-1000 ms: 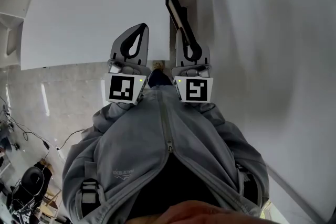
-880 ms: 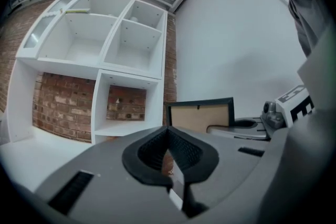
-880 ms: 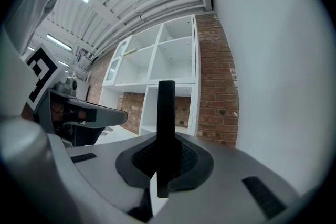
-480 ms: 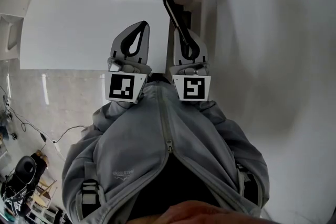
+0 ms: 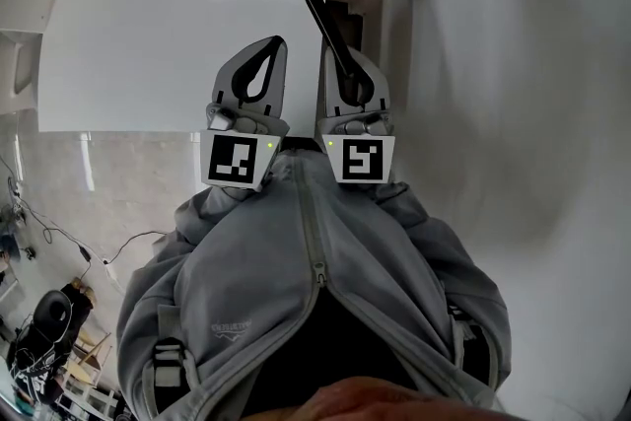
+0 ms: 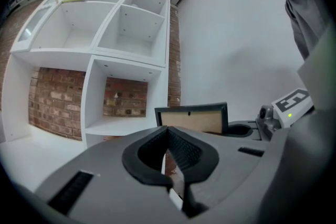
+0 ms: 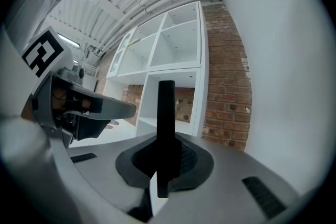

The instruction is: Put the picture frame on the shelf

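A black picture frame (image 5: 323, 13) with a tan back (image 6: 191, 118) stands up out of my right gripper (image 5: 340, 59), which is shut on its lower edge. In the right gripper view the frame (image 7: 166, 113) shows edge-on between the jaws. My left gripper (image 5: 277, 44) is shut with nothing in it, its pads (image 6: 176, 150) closed together, and it sits just left of the right one. Both are held in front of the person's chest. The white cubby shelf (image 6: 126, 68) stands ahead against a brick wall, its compartments bare (image 7: 173, 60).
A plain white wall (image 5: 513, 64) runs along the right. The person's grey zipped jacket (image 5: 315, 281) fills the lower head view. Cables and a chair (image 5: 44, 330) lie on the pale floor at the lower left. Brick (image 7: 226, 92) shows behind and beside the shelf.
Both grippers have risen slightly and the frame's top end has swung a little to the left in the head view. The jaws stay as they were.
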`<action>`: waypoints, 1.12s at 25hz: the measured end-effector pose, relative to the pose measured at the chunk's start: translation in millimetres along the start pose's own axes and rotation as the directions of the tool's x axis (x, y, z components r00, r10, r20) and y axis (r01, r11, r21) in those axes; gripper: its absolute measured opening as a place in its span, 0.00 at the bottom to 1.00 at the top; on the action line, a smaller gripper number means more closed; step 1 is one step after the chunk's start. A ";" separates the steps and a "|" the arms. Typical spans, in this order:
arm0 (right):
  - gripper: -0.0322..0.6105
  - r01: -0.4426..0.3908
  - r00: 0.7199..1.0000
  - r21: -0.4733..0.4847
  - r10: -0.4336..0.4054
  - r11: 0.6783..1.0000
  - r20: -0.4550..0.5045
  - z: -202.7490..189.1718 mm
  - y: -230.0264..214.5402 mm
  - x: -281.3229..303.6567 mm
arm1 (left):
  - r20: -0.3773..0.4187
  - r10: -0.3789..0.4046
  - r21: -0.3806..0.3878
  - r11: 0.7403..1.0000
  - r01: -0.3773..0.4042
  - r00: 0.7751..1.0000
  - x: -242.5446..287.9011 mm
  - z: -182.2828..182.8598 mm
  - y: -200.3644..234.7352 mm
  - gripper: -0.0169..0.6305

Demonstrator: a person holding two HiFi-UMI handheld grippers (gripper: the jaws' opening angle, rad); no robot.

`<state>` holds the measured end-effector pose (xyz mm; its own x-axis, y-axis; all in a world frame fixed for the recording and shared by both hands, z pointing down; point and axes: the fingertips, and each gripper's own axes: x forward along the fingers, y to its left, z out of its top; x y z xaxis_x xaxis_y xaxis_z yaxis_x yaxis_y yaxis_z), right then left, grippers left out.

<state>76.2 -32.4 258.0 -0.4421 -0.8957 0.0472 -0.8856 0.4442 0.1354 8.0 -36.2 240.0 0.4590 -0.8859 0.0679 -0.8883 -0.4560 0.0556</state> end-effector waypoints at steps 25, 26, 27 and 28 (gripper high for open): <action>0.10 0.003 0.986 -0.192 -0.034 0.981 -0.160 -63.1 5.8 64.0 | -0.068 -0.109 -0.051 0.993 0.106 0.992 49.0 -51.8 44.7 0.04; 0.10 0.002 0.986 -0.199 -0.035 0.980 -0.164 -67.9 6.0 67.6 | -0.072 -0.110 -0.054 0.993 0.106 0.991 50.3 -56.7 46.9 0.04; 0.10 -0.001 0.985 -0.206 -0.035 0.978 -0.169 -72.5 6.1 71.1 | -0.074 -0.110 -0.057 0.993 0.106 0.991 51.6 -61.0 49.0 0.04; 0.10 -0.005 0.984 -0.216 -0.033 0.976 -0.174 -76.9 6.0 74.5 | -0.075 -0.110 -0.062 0.993 0.106 0.991 53.0 -64.8 50.9 0.04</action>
<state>48.9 -97.9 338.5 -0.3808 -0.8994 0.2146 -0.8316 0.4346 0.3457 -11.7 -100.8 311.0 0.5540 -0.8214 0.1356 -0.8320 -0.5408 0.1237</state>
